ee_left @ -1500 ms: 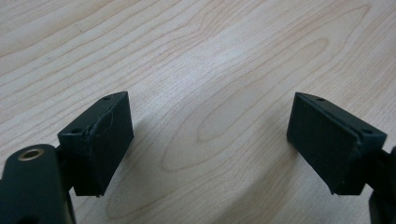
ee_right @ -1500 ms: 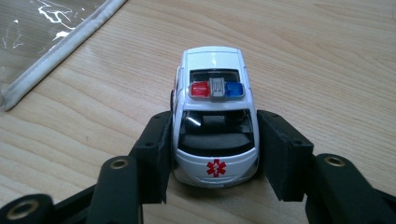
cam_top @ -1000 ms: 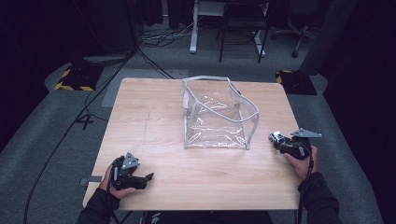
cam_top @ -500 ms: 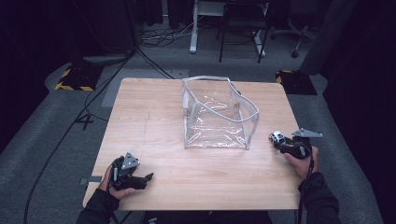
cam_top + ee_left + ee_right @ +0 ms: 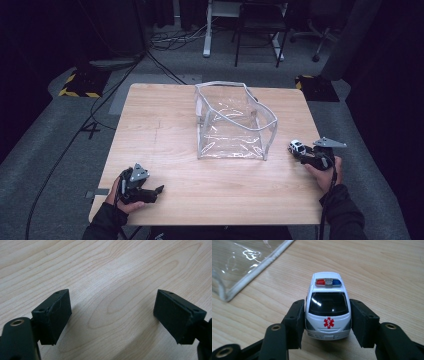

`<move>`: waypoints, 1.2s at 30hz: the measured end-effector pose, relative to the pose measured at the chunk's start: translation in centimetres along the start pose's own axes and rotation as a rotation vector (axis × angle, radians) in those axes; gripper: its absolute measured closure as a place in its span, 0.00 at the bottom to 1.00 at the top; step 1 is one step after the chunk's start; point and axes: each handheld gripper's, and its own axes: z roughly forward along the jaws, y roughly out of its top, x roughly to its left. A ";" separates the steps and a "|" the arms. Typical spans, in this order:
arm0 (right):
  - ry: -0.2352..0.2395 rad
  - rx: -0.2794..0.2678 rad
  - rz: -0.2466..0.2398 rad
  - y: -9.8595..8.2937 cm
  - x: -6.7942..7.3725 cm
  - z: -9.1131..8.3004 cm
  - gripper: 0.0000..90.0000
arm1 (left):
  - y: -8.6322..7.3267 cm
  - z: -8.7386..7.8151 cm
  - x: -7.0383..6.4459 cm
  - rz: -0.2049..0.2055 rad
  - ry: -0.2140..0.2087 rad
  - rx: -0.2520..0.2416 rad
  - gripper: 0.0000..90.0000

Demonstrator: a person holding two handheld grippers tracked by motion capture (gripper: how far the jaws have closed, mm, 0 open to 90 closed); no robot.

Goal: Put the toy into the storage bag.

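Observation:
A small white toy ambulance [image 5: 328, 302] with a red medical star and red and blue roof lights stands on the wooden table [image 5: 165, 125]. My right gripper [image 5: 327, 323] is shut on it, one black pad pressed to each side. From above, the ambulance [image 5: 298, 147] and the right gripper [image 5: 303, 153] sit near the table's right edge, just right of a clear plastic pouch [image 5: 232, 122] with white trim. My left gripper [image 5: 112, 315] is open over bare wood, nothing between its pads. It rests at the front left corner [image 5: 156, 190].
The pouch stands open in the middle of the table; its corner [image 5: 239, 262] lies just ahead and left of the ambulance. Around the table are dark floor, cables [image 5: 75, 135], a chair and a desk frame at the back.

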 end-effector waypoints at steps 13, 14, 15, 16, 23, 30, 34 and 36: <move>-0.003 -0.016 -0.054 2.8 1.0 -1.7 0.54 | 0.0 0.0 0.0 -0.001 0.005 0.001 0.17; -0.007 -0.006 -0.061 2.9 1.1 -1.7 0.54 | 0.0 0.0 0.0 0.000 0.003 0.003 0.17; -0.007 -0.002 -0.059 3.1 1.3 -1.8 0.54 | 0.0 -0.1 0.0 0.000 0.003 0.004 0.17; -0.007 -0.003 -0.065 3.2 1.3 -1.9 0.54 | 0.0 0.0 0.0 -0.001 0.003 0.003 0.17; 0.002 -0.018 -0.071 4.9 1.5 -2.4 0.54 | 0.0 -0.1 0.0 0.001 0.003 0.005 0.17; 0.003 -0.044 -0.080 6.8 1.7 -3.1 0.54 | 0.0 -0.1 0.0 0.006 0.010 -0.003 0.17; 0.010 -0.060 -0.082 7.7 1.9 -3.5 0.54 | 0.0 -0.1 0.0 0.006 0.012 -0.003 0.17; 0.012 -0.068 -0.085 8.2 2.0 -3.7 0.54 | 0.0 -0.1 0.0 0.008 0.010 -0.002 0.17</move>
